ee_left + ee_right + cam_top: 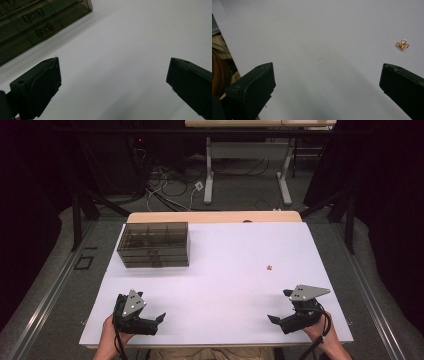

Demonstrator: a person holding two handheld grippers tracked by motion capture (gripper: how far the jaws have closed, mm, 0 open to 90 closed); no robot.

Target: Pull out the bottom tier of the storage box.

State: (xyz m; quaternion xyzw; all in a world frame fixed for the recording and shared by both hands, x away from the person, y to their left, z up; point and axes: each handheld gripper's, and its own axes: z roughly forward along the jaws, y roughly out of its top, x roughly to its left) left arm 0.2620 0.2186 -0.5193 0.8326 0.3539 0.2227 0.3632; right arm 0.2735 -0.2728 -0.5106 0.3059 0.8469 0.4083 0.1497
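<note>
Left gripper (pixel 161 318) and right gripper (pixel 270 318) rest low on the white table (pixel 225 270), jaws wide apart (nothing between them); a small gold trinket (pixel 269 267) lies near the right one, a smoky drawer box (pixel 154 244) far left.

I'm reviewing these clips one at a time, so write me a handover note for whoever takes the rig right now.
Left gripper: open, holding nothing, low at the near left of the white table.
Right gripper: open, holding nothing, near right.
Small gold flower-shaped trinket lies alone on the table, right of centre, beyond the right gripper.
Smoky drawer box sits at the far left, drawers appear closed.
Done: nothing visible.
Left: probably pick up the trinket and open a drawer for it.
</note>
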